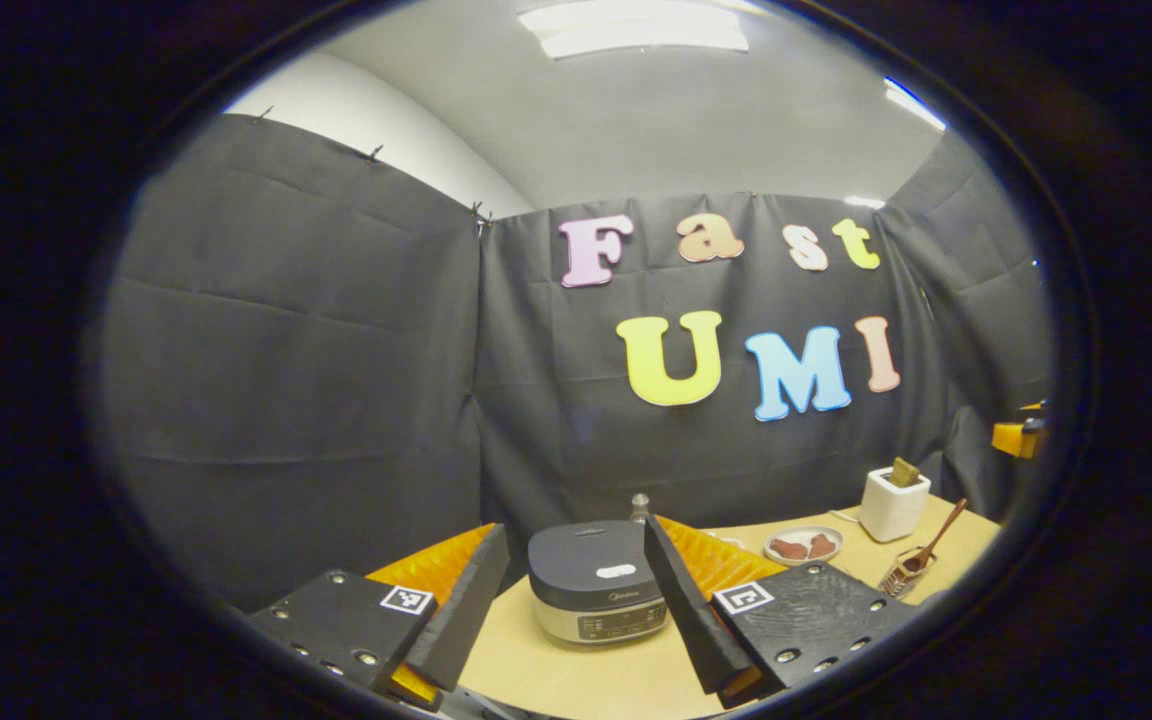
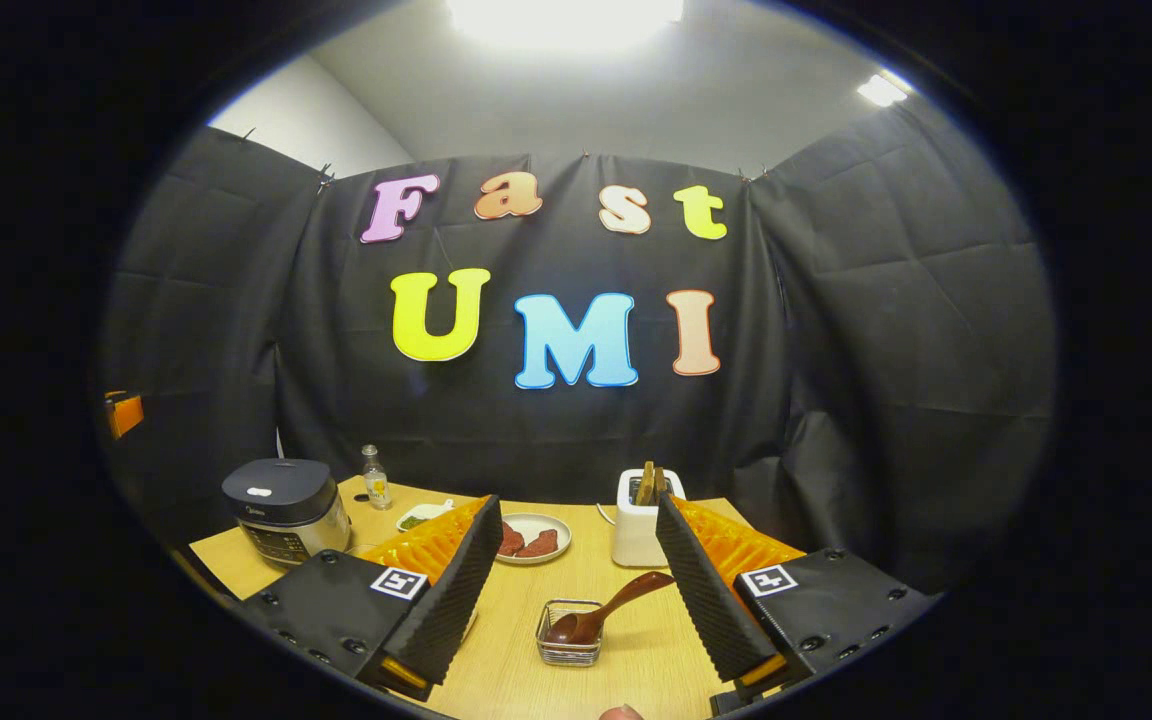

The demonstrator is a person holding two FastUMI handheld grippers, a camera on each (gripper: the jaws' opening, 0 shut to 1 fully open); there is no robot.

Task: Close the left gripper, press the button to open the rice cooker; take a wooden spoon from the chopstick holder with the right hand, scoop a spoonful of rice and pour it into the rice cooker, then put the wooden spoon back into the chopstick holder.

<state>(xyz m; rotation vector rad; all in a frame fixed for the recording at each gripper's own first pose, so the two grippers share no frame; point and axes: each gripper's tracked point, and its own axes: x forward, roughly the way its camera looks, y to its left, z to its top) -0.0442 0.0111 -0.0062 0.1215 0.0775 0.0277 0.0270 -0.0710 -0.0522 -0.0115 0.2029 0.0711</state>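
in the left gripper view the left gripper's (image 1: 576,600) own fingers are covering both flanks of the rice cooker (image 1: 596,582), and its panel markings are staying too small to tell. a bottle (image 1: 640,507) is peeking over the cooker's lid, with only its neck showing. the wire basket (image 1: 904,573) near the table's (image 1: 586,680) right edge is being clipped by the view's rim. in the right gripper view the right gripper's (image 2: 576,580) one finger is hiding part of the plate (image 2: 534,543) and most of a small dish (image 2: 418,518) behind it. what is sitting in the white holder (image 2: 638,530) is too small to make out. a fingertip (image 2: 622,712) at the bottom edge is being cut off.
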